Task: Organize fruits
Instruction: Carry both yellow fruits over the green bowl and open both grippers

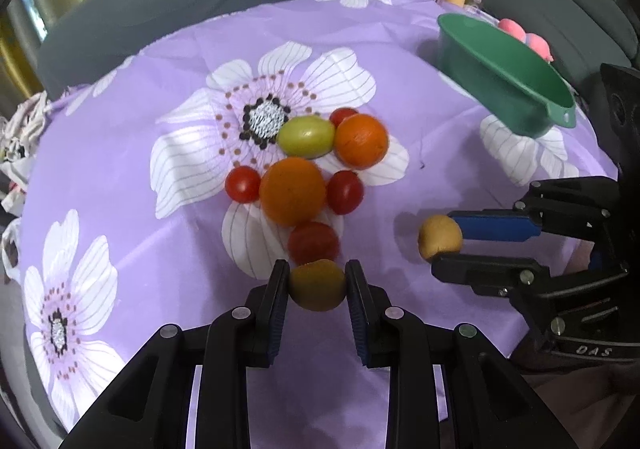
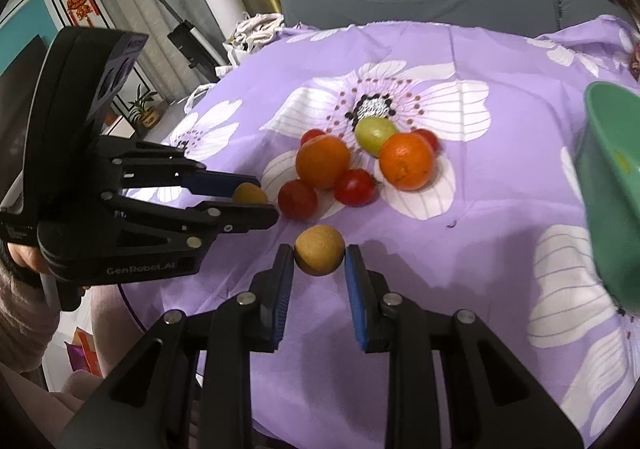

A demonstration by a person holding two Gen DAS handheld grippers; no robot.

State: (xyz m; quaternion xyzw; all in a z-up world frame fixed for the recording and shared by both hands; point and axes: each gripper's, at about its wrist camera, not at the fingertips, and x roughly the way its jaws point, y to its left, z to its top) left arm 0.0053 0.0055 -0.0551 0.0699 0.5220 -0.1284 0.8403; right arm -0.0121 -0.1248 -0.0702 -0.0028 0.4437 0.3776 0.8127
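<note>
We hold small yellow fruit (image 1: 317, 286) in left tool (image 1: 317, 281), second yellow fruit (image 2: 319, 255) in right tool (image 2: 319, 261); both clamped across middle. Light, firm, round: likely roll-prone. Green bowl (image 1: 500, 77) far right; remaining pile (image 1: 296, 189) ahead on counter (image 1: 120, 177).
</note>
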